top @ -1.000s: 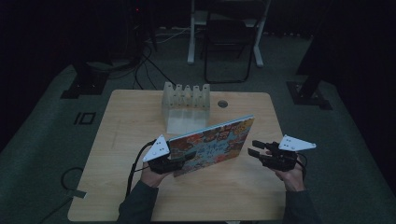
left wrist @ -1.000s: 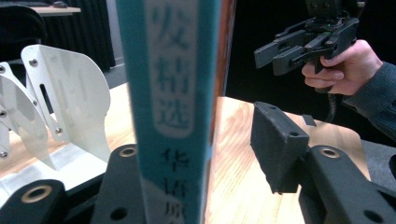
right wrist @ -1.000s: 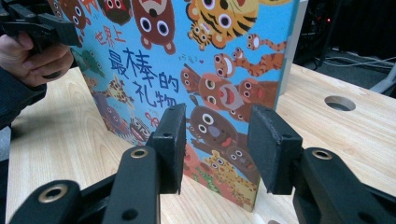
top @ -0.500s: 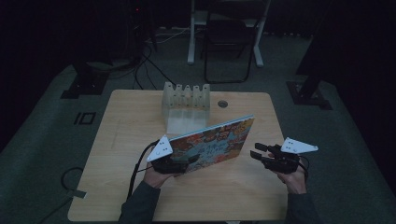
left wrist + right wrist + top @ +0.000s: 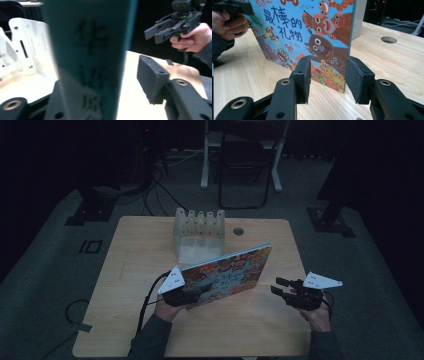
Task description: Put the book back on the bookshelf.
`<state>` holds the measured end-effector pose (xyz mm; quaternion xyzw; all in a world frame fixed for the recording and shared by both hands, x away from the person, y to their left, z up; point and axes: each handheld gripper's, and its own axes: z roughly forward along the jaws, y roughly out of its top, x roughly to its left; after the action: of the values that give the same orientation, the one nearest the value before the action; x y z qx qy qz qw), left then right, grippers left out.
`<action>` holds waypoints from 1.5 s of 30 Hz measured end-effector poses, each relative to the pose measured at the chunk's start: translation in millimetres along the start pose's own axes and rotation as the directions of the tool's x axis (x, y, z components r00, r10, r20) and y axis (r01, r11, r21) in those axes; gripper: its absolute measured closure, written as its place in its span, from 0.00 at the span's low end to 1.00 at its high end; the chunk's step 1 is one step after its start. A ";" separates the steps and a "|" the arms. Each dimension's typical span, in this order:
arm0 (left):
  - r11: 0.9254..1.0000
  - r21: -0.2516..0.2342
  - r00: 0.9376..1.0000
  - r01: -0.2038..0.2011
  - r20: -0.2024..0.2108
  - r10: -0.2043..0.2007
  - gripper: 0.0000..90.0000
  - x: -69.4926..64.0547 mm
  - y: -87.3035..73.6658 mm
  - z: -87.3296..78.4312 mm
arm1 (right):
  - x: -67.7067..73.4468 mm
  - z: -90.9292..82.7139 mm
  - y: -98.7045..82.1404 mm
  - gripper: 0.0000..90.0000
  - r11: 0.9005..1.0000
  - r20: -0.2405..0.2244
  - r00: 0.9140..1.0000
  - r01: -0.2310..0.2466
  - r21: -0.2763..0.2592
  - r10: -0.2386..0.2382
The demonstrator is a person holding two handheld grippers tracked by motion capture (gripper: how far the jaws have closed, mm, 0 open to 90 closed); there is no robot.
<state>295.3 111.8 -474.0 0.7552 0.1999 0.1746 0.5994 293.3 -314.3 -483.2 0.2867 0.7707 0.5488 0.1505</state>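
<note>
A picture book [image 5: 230, 272] with a bright animal cover stands on its long edge on the wooden table [image 5: 140, 270], tilted back. My left gripper [image 5: 192, 296] is at its lower left end. In the left gripper view the teal spine [image 5: 87, 50] sits between the jaws, and a strip of table shows between the spine and the right jaw. My right gripper [image 5: 277, 286] hangs open a little off the book's right end. In its own view the jaws [image 5: 328, 77] frame the book's near corner [image 5: 322, 37] without touching it.
A white slotted rack [image 5: 199, 232] stands behind the book at the table's far middle, with a round hole [image 5: 238, 231] in the tabletop beside it. A chair [image 5: 247, 165] and cables lie on the dark floor beyond. Bare tabletop stretches left and in front of the hands.
The right gripper has drifted slightly left and toward the person. The book and the left gripper have hardly moved.
</note>
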 end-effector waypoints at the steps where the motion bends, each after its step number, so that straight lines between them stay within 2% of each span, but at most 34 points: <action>1: 1.000 -0.001 1.000 -0.001 -0.003 0.001 0.58 -0.2 -0.4 0.1 | -0.2 -0.3 -1.2 0.62 1.000 0.001 1.000 0.000 -0.001 0.000; 9: 0.999 -0.025 0.999 -0.028 -0.021 0.027 0.72 -5.1 -2.1 0.9 | 0.1 -2.2 -9.8 0.62 1.000 0.002 1.000 -0.011 0.004 0.011; 15: 0.999 -0.026 0.999 -0.033 0.007 0.033 0.80 -7.0 -1.8 1.4 | 0.1 -3.2 -17.5 0.62 1.000 0.010 1.000 -0.020 0.016 0.020; 17: 0.999 -0.026 0.999 -0.046 -0.003 0.046 0.84 -10.1 -1.5 2.4 | 0.1 -3.6 -20.0 0.62 0.999 0.012 1.000 -0.026 0.019 0.025; 19: 0.999 -0.026 0.999 -0.039 -0.002 0.039 0.86 -10.7 -1.5 3.4 | -0.1 -4.4 -22.2 0.62 0.999 0.013 1.000 -0.029 0.020 0.028; 25: 0.999 -0.035 1.000 -0.024 -0.002 0.024 0.85 -10.4 -2.9 4.6 | -0.8 -7.3 -27.8 0.62 0.999 0.018 0.999 -0.039 0.026 0.038; 27: 0.999 -0.047 1.000 -0.013 0.000 0.013 0.83 -10.0 -5.2 6.3 | -1.0 -7.9 -30.2 0.62 0.999 0.022 0.999 -0.041 0.031 0.041; 34: 0.997 -0.072 0.999 0.029 0.027 -0.027 0.75 -7.1 -13.9 10.0 | 0.0 -10.3 -41.5 0.61 0.997 0.034 0.998 -0.051 0.049 0.050; 36: 0.996 -0.076 0.998 0.038 0.046 -0.034 0.73 -5.0 -15.8 10.7 | -0.1 -10.7 -44.4 0.61 0.997 0.037 0.998 -0.053 0.058 0.051; 40: 0.996 -0.084 0.997 0.043 0.071 -0.038 0.74 -4.3 -18.8 12.1 | 0.5 -10.5 -49.6 0.61 0.995 0.040 0.997 -0.065 0.070 0.062; 45: 0.996 -0.082 0.998 0.036 0.058 -0.031 0.82 -6.8 -21.3 13.0 | 1.4 -9.4 -53.7 0.61 0.994 0.039 0.997 -0.069 0.079 0.066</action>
<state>294.0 101.8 -497.8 0.7309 0.1879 0.1511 0.6384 272.2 -333.2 -529.8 0.3282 0.7792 0.5169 0.1341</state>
